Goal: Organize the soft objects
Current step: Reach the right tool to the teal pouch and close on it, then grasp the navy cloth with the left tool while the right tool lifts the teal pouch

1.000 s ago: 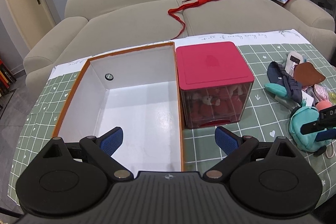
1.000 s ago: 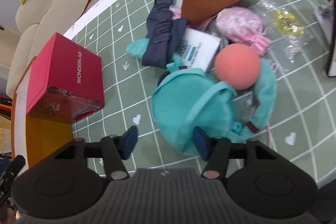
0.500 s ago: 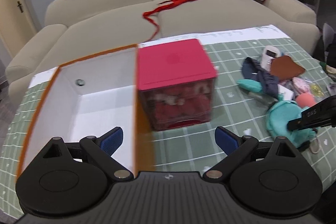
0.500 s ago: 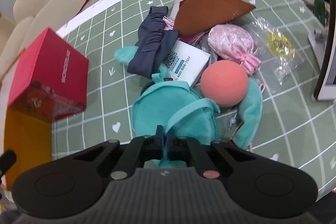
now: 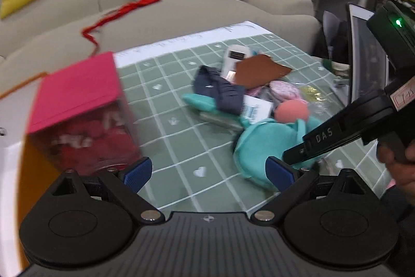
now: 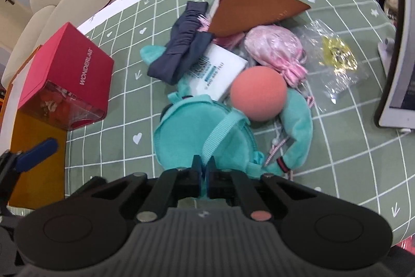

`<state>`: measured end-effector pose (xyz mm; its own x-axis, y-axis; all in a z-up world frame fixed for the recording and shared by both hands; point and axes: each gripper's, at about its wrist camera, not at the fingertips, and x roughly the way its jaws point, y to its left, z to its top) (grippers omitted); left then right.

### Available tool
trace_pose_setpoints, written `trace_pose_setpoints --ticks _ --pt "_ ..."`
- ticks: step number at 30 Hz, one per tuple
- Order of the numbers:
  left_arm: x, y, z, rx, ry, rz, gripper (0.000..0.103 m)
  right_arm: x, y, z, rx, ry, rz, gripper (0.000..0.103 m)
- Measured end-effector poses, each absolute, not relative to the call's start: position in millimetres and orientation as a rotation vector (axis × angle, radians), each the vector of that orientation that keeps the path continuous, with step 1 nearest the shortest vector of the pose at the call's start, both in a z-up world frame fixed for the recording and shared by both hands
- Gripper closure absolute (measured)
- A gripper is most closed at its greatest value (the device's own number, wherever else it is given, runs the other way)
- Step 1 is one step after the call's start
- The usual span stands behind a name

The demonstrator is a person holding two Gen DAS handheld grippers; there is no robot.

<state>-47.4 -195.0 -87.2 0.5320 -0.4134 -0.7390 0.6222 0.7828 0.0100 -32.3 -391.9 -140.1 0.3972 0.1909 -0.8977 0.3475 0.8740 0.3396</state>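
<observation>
The right hand-held gripper (image 6: 204, 170) was clenched on the strap of the teal pouch (image 6: 186, 131), which lay on the worktop (image 6: 337, 147) straight ahead of it, a pink ball (image 6: 258, 93) just beyond. The left hand-held gripper (image 5: 208, 171) was released, its blue pads spread wide and nothing between them; the pouch lay ahead to its right.

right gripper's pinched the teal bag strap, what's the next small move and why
Probably lift the right gripper slowly. Its jaws are shut on the strap of the teal bag, while the pink ball rests against the bag and may roll off.
</observation>
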Motion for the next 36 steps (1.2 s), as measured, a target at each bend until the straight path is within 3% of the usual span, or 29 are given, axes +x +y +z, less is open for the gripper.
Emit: trace_pose_setpoints --ticks 4,11,19,30,32,33,35,36 --pt "-40 -212 -93 0.322 0.765 -0.607 0.000 -36 -399 -139 0.528 1.174 -0.084 0.094" --pt "-23 -237 -98 0.390 0.730 -0.615 0.000 -43 -410 -144 0.536 1.183 -0.051 0.098" --pt "12 -252 -100 0.211 0.808 -0.572 0.000 -45 -412 -146 0.532 1.179 -0.035 0.098" --pt "23 -300 -122 0.399 0.778 -0.591 0.000 -47 -413 -147 0.545 1.177 -0.033 0.099" --pt "27 -303 -127 0.404 0.791 -0.593 0.011 -47 -413 -147 0.551 1.177 -0.031 0.098" --pt "28 -305 -130 0.425 0.798 -0.578 0.022 -47 -414 -148 0.556 1.176 -0.030 0.098" --pt "29 -307 -135 0.468 0.788 -0.553 0.032 -48 -415 -148 0.565 1.175 -0.029 0.098" --pt "30 -306 -137 0.478 0.785 -0.551 0.043 -48 -415 -148 0.565 1.176 -0.028 0.099"
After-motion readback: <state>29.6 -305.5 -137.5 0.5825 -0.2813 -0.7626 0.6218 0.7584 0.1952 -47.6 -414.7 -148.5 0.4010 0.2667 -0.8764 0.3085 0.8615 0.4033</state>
